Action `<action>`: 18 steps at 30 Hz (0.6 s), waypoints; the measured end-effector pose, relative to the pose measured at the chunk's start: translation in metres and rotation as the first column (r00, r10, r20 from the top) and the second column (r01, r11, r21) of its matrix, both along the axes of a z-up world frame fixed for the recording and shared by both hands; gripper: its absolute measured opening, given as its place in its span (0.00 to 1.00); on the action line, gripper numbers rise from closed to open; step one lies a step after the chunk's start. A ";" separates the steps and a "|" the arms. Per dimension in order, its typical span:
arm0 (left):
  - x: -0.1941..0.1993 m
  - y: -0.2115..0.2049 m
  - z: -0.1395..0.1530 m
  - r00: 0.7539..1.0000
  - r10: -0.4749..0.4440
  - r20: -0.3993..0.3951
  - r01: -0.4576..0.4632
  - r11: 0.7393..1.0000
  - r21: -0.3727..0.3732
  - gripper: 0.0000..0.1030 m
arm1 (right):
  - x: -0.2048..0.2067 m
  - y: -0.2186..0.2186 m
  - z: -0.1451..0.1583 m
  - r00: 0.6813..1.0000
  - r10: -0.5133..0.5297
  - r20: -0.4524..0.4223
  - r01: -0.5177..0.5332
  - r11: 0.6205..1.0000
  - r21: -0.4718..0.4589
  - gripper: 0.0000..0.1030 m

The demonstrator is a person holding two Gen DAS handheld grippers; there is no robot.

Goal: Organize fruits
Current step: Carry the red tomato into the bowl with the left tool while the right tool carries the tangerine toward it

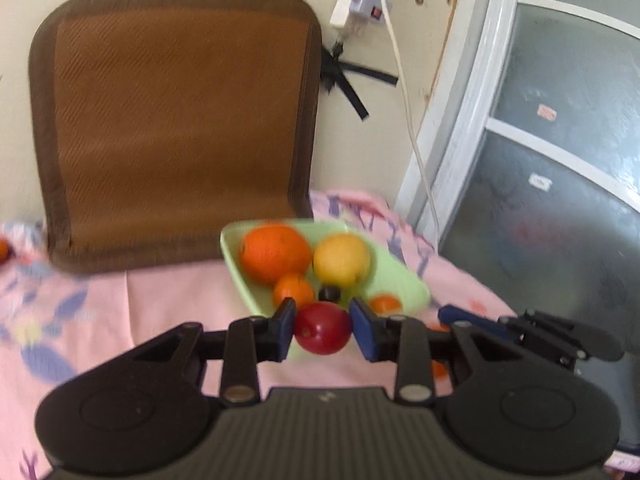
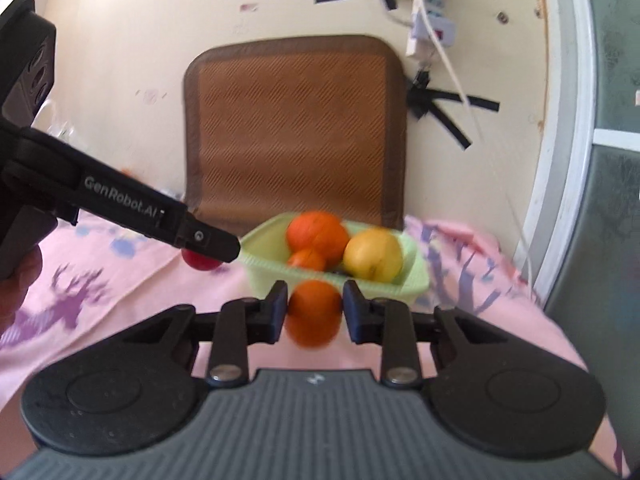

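My left gripper is shut on a red plum, held just in front of a light green tray. The tray holds a large orange, a yellow pear, a small tangerine, a dark berry and another small orange fruit. My right gripper is shut on a small orange just before the tray's near rim. The left gripper shows at left in the right wrist view, with the plum under its tip.
A pink patterned cloth covers the surface. A brown cushion leans on the wall behind the tray. A power strip and cable hang on the wall. A frosted glass door stands at right. A small orange fruit lies far left.
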State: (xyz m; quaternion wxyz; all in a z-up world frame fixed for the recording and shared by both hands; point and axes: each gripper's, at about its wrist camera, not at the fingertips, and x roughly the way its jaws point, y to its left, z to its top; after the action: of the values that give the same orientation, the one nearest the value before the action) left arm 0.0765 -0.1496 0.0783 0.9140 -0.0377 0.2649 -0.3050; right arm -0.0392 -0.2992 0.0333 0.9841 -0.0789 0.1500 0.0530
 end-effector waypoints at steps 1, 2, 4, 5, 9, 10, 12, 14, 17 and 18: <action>0.010 -0.005 0.001 1.000 0.001 0.002 -0.001 1.000 -0.004 0.29 | 0.010 -0.003 0.003 1.000 -0.012 0.003 0.012 1.000 0.020 0.22; 0.020 -0.010 0.000 1.000 0.001 -0.003 -0.001 1.000 -0.007 0.29 | 0.020 -0.007 0.005 1.000 -0.022 0.005 0.022 0.999 0.042 0.21; 0.039 -0.019 -0.009 1.000 0.010 -0.024 -0.010 1.000 0.007 0.29 | 0.039 -0.012 0.006 0.999 -0.046 0.009 0.045 0.997 0.066 0.21; 0.047 -0.022 -0.015 0.999 0.022 -0.044 -0.021 1.000 0.018 0.29 | 0.047 -0.012 0.004 0.998 -0.057 0.012 0.056 0.997 0.055 0.21; 0.061 -0.023 -0.034 0.992 0.034 -0.122 -0.033 0.999 0.007 0.30 | 0.059 -0.021 -0.003 0.996 -0.084 -0.005 0.084 0.994 0.076 0.22; 0.060 -0.024 -0.036 0.993 0.027 -0.113 -0.026 1.000 0.015 0.30 | 0.056 -0.029 -0.002 0.997 -0.074 -0.021 0.076 0.990 0.121 0.22; 0.059 -0.026 -0.038 0.995 0.018 -0.096 -0.015 0.999 0.031 0.30 | 0.046 -0.045 0.001 0.996 -0.073 -0.052 0.081 0.978 0.191 0.24; 0.058 -0.026 -0.040 0.996 0.015 -0.089 -0.013 1.000 0.024 0.30 | 0.033 -0.057 0.000 0.995 -0.039 -0.095 0.062 0.964 0.259 0.31; 0.057 -0.026 -0.040 0.996 0.016 -0.084 -0.015 1.000 0.015 0.30 | 0.017 -0.059 -0.009 0.987 0.006 -0.162 0.038 0.964 0.265 0.46; 0.057 -0.026 -0.040 0.996 0.015 -0.086 -0.014 1.000 0.012 0.30 | 0.012 -0.055 -0.011 0.988 0.005 -0.153 0.031 0.971 0.235 0.49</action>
State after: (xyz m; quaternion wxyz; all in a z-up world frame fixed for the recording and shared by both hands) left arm 0.1334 -0.1754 0.0387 0.9042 -0.0474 0.3057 -0.2947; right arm -0.0268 -0.3547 0.0225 0.9724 0.0444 0.2179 0.0701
